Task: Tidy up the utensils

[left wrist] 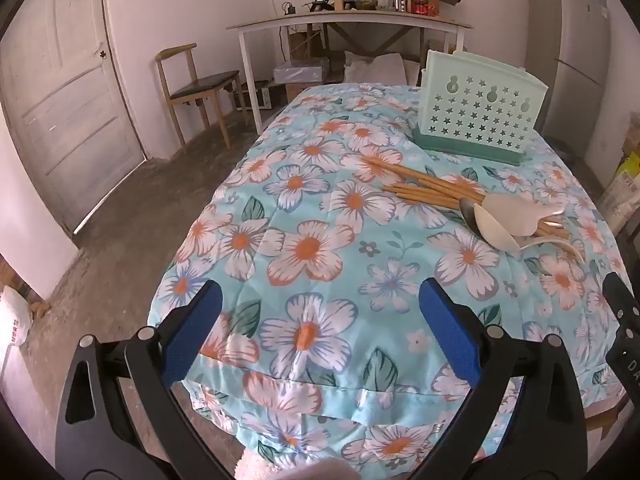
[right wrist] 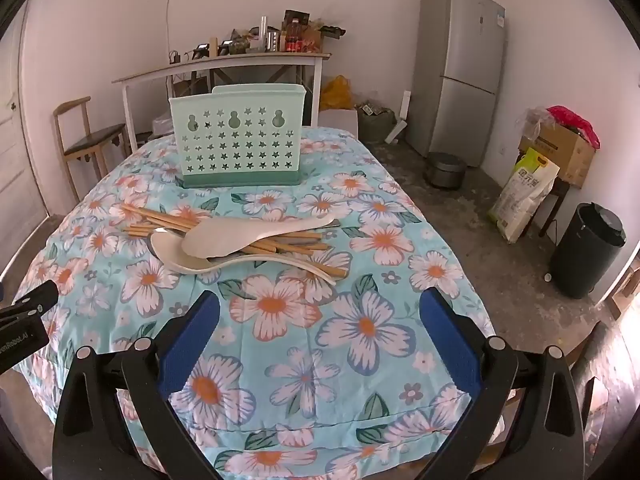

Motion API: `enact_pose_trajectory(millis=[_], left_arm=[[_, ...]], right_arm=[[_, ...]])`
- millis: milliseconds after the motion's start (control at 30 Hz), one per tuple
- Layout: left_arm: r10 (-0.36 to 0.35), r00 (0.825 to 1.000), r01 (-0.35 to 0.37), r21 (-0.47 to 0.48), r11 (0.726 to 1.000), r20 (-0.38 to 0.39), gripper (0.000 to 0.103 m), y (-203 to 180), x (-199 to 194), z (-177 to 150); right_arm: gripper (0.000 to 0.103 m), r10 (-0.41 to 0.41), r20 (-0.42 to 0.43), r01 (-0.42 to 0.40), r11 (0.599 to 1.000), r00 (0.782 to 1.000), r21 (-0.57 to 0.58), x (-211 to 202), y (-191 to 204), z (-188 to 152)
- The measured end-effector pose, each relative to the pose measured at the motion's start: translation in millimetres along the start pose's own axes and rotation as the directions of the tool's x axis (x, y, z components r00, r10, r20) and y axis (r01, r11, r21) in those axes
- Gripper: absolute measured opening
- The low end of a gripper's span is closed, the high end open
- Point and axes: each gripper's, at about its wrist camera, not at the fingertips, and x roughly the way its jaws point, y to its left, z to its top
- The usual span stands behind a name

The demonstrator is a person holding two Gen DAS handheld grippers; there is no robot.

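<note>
Left gripper (left wrist: 320, 312) hangs over the near end of the bench (left wrist: 248, 184), jaws spread wide, nothing between them but the floral cloth (left wrist: 312, 248). Its blue pads (left wrist: 188, 328) sit clear of everything. Ahead and to its right lies the heap of utensils, well apart from the jaws: a bundle of chopsticks (left wrist: 420, 184) fanned out, their far ends buried under a pale rice paddle (left wrist: 520, 208) and a pale spoon (left wrist: 492, 228). A metal spoon (left wrist: 468, 208) peeks out beneath them, only its bowl showing. How many chopsticks there are, hard to say; they overlap. Beyond the heap stands the holder (left wrist: 476, 116), mint green with star cut-outs, upright at the far end; its inside is hidden from here. At the right edge a black piece of the other tool is cut off by the frame.

Over to the right gripper (right wrist: 320, 312): jaws wide as well, empty, pointing down at the cloth. The heap lies just ahead and slightly left of its jaws, apart from them, with the paddle on top and the spoon's handle curving toward the right finger. The holder stands behind the heap, near the middle of this view.
</note>
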Motion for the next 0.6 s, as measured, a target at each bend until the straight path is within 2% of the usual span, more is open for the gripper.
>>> enact_pose_trajectory(millis=[33,600], left_arm=[[-0.001,1.0,0.001,-0.006,1.0,-0.019,0.095,0.5,1.4,0.4],[-0.007,1.0,0.007,-0.003,1.0,-0.014,0.095,-1.1,2.3,1.8]], right_arm=[[0.097,0.001,-0.002,-0.001,1.0,1.0,0.0,0.2,0.0,0.0],[0.097,-0.002,0.0,0.002,1.0,1.0,0.001,0.8,-1.0,1.2]])
